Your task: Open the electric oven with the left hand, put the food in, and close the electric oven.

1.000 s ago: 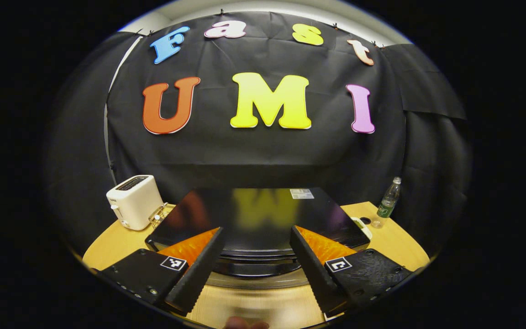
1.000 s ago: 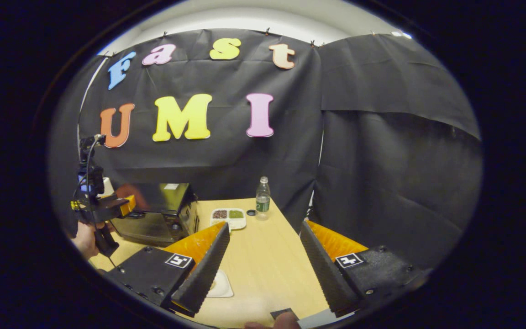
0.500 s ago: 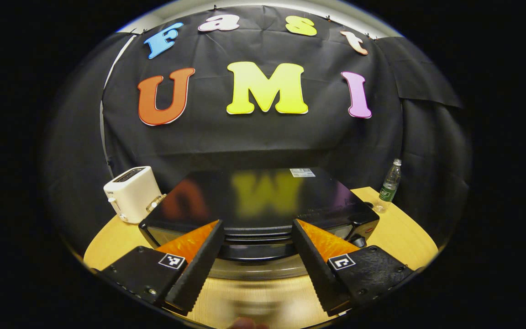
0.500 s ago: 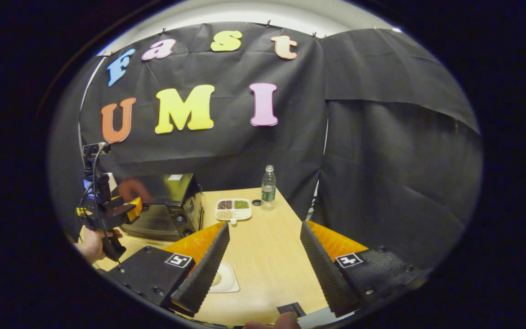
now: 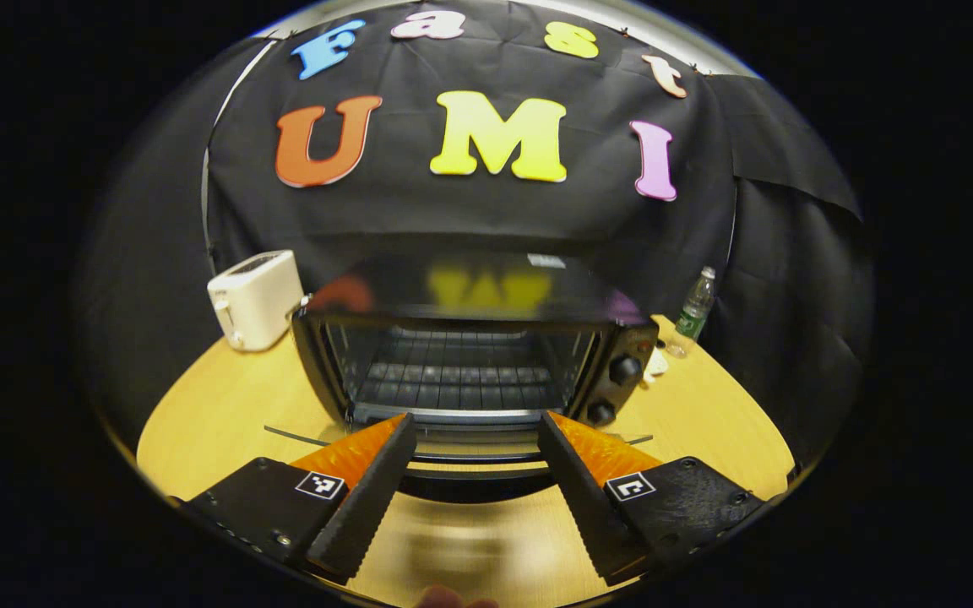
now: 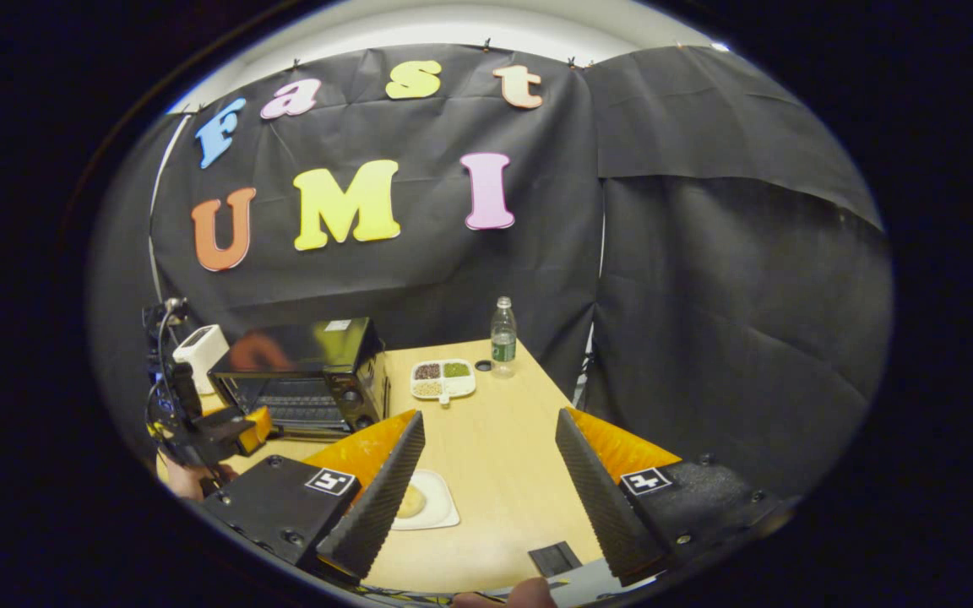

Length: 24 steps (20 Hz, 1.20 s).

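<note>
Oven (image 5: 470,338) door down, left claw (image 5: 474,498) spread

- Electric oven (image 5: 470,355): lowered door's front edge and handle hidden behind the left tool (image 5: 474,473); the door area between its fingers is blurred.
- White dish (image 5: 654,365), just right of the oven: mostly hidden behind the oven's corner.
- Compartment dish (image 6: 443,380), right of the oven: contents too small to identify.
- White plate (image 6: 434,507), in front of the oven: left part hidden behind a finger (image 6: 377,507) of the right tool; the pale food (image 6: 410,502) on it too small to identify.
- Hand (image 6: 187,481) holding the left tool, in front of the oven: mostly cut off at the view's edge.
</note>
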{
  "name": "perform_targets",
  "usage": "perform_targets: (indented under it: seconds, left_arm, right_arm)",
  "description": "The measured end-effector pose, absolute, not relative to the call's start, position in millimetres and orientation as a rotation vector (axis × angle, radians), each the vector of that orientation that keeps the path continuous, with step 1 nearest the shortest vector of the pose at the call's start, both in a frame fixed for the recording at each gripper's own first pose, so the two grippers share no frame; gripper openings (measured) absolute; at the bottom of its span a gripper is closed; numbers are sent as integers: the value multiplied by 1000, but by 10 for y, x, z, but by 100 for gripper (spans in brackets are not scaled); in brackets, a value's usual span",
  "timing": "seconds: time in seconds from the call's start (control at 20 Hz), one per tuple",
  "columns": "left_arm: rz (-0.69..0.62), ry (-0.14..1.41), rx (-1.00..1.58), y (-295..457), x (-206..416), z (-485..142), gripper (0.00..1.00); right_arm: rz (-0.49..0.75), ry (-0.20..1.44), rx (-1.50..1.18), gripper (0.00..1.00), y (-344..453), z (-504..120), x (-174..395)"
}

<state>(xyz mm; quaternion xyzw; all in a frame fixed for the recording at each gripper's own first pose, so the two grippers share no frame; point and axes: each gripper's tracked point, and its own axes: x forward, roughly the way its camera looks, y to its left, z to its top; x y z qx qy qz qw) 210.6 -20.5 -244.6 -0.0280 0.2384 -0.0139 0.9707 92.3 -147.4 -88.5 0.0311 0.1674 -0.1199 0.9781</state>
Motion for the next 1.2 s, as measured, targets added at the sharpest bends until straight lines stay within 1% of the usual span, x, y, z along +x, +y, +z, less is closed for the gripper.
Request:
perform_targets:
  seconds: [0.15,0.35,0.45,0.6,0.65,0.7,0.8,0.95,1.1,1.2]
  left_arm:
    - [-34,559,-71,-208,1853,-2803,97]
    - [-34,627,-71,-146,1768,-3179,96]
    - [-33,642,-71,-110,1748,-3294,96]
    - [-44,626,-35,-84,1747,-3286,95]
    - [-43,614,-31,-68,1736,-3248,100]
    - [-41,595,-24,-47,1722,-3174,95]
    - [-40,559,-27,-17,1656,-3003,93]
    - [-49,494,-38,31,1519,-2655,93]
    - [-57,399,-41,82,1317,-2160,93]
    - [-47,371,-5,144,1153,-1915,93]
  right_arm:
    - [-237,342,45,98,-1410,-919,802]
    - [-233,352,7,98,-1359,-956,656]
    - [-228,353,-22,98,-1337,-970,597]
    - [-212,350,-48,99,-1285,-977,545]
    - [-201,350,-45,99,-1253,-999,540]
    - [-189,352,-41,99,-1217,-1026,533]
    - [-162,355,-34,98,-1129,-1102,554]
    - [-102,385,-17,99,-964,-1334,614]
    - [-35,433,15,99,-779,-1660,696]
    - [-10,457,19,99,-684,-1870,785]
